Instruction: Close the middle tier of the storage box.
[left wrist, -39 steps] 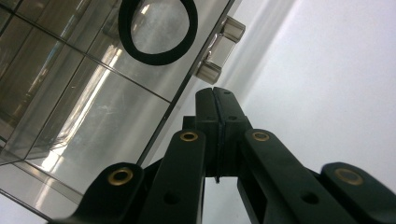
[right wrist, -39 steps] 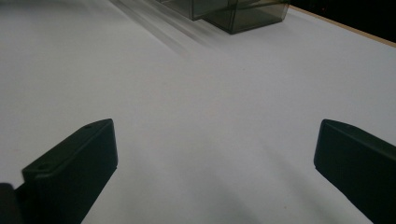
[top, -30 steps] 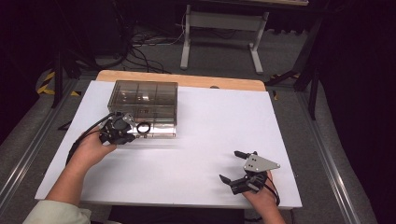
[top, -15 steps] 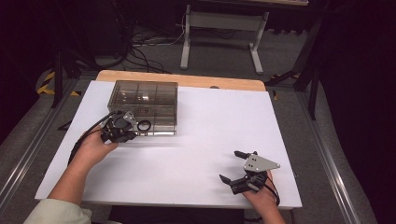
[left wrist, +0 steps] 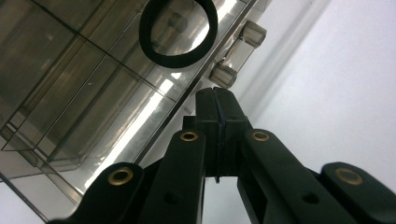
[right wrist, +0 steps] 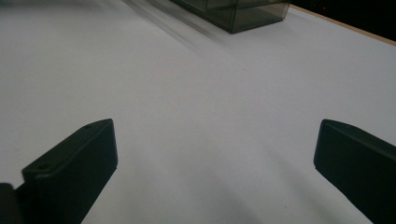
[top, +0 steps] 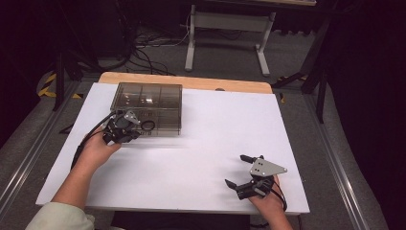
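- White table [top: 191, 163]: fronts a dark room with cables on the floor.
- Smoke-tinted clear compartment box [top: 148, 108]: sits at the table's far left part.
- Black ring [left wrist: 178, 29]: lies at the box's near edge.
- Left gripper [top: 125, 130]: jaws pressed together on nothing, tips just beside the box's latch [left wrist: 237, 53].
- Right gripper [top: 239, 172]: jaws wide apart, well clear of the box, at the table's near right.

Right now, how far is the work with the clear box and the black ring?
Done: the left gripper has reached the front edge of the clear compartment box, shut, by its latch tabs. In hand: nothing is gripped; the black ring lies at the box, and I cannot tell whether inside or on the lid. Left: probably opening the box; the right gripper waits open.
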